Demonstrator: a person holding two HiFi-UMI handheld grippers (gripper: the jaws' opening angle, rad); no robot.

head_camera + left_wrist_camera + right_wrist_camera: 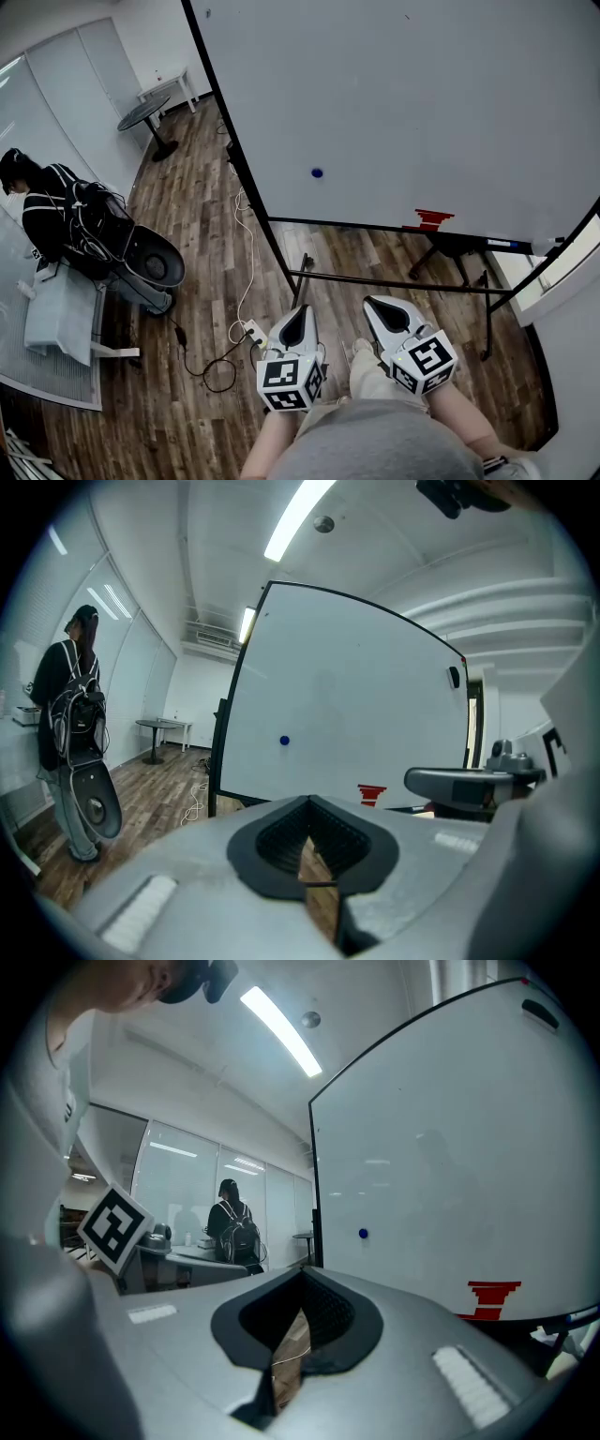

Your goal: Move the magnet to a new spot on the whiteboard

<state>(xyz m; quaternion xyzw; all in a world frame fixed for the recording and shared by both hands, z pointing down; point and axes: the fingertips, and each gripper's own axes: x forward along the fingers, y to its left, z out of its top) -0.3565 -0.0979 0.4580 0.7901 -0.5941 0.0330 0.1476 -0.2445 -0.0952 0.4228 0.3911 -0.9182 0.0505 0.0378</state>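
While the left gripper (298,319) and the right gripper (384,312) are being held with jaws together and empty, the blue magnet (317,172) is being seen well ahead on the whiteboard (422,103), nearer the left one.

Office meeting room, whiteboard (394,103) on a stand ahead of the jaws, glass partition walls (178,1176) and small round table (145,114) to their left, wood-plank floor (197,272) below, strip lights (298,517) overhead

Small, round, blue magnet (317,172). Adheres flat to upright white whiteboard (422,94), lower left area, well apart from red marking (433,218) at bottom edge.
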